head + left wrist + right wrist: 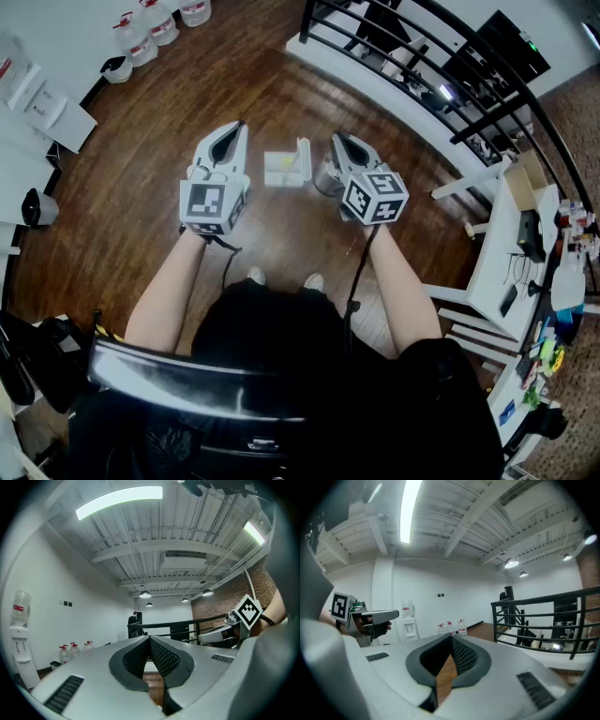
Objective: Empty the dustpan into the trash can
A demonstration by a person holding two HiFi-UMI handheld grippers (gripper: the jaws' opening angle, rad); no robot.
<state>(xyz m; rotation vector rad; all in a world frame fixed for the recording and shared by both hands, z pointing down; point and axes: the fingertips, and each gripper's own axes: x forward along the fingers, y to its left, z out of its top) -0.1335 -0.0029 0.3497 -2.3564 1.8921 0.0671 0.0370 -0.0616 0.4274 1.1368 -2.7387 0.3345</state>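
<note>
- Holds the left gripper (238,127) and right gripper (338,139) side by side above a dark plank floor (141,187), jaws of both pressed together on nothing.
- Leaves the white dustpan (288,164) lying on the floor ahead, between the two gripper tips, yellowish bits inside.
- Half hides a shiny metal trash can (325,178), just right of the dustpan, behind the right gripper.
- Takes in a black railing (450,75), a white desk (497,253) and water jugs (150,28) by the wall.
- Looks up at a white beamed ceiling (154,550) with strip lights (119,499).
</note>
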